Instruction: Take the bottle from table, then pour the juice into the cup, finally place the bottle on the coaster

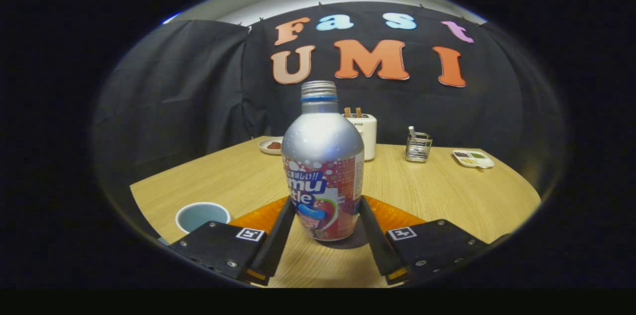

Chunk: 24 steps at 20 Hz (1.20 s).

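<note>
A silver juice bottle (pixel 323 166) with a red and white label and a screw cap stands upright between my fingers. My gripper (pixel 328 200) is shut on the bottle, with both fingertips (pixel 287 208) pressed against the label's lower sides. The bottle's base sits at the wooden table (pixel 447 196), with a shadow under it. An orange coaster (pixel 397 215) lies flat right behind the bottle, partly hidden by it and the fingers. A white cup (pixel 202 215) with a pale blue inside stands to the left of my left finger and looks empty.
At the table's far side stand a white toaster-like box (pixel 365 133), a small plate with food (pixel 271 145), a wire holder (pixel 418 147) and a divided white dish (pixel 473 158). Black cloth walls close in behind the table.
</note>
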Tool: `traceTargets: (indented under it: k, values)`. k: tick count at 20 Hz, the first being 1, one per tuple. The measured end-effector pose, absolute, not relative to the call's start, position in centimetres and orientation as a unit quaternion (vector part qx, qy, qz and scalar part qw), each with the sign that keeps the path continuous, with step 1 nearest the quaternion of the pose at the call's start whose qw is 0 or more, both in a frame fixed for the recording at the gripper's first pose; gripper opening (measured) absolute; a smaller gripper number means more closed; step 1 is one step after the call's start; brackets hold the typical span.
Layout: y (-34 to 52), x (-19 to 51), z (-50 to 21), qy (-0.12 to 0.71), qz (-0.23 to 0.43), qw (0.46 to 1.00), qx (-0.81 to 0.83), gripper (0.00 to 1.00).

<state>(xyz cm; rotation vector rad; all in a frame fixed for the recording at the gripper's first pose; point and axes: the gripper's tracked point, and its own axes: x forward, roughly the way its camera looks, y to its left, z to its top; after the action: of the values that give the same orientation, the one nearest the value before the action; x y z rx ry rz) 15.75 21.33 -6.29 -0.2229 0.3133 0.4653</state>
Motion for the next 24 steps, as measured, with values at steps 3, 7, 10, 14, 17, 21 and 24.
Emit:
traceTargets:
  k: [3, 7, 10, 14, 17, 21, 24]
  values:
    - [20.6, 17.0, -8.1, 0.168, 0.218, 0.955, -0.113, 0.75]
    - [20.5, 17.3, -9.5, 0.172, 0.21, 0.955, -0.121, 0.75]
    - [20.3, 17.1, -10.1, 0.17, 0.209, 0.955, -0.124, 0.76]
    - [19.5, 17.1, -9.9, 0.164, 0.199, 0.956, -0.138, 0.8]
    - [18.8, 16.9, -9.6, 0.159, 0.192, 0.958, -0.142, 0.87]
    - [17.7, 15.8, -8.6, 0.158, 0.188, 0.961, -0.129, 0.97]
    - [16.7, 14.5, -6.7, 0.154, 0.186, 0.963, -0.118, 0.97]
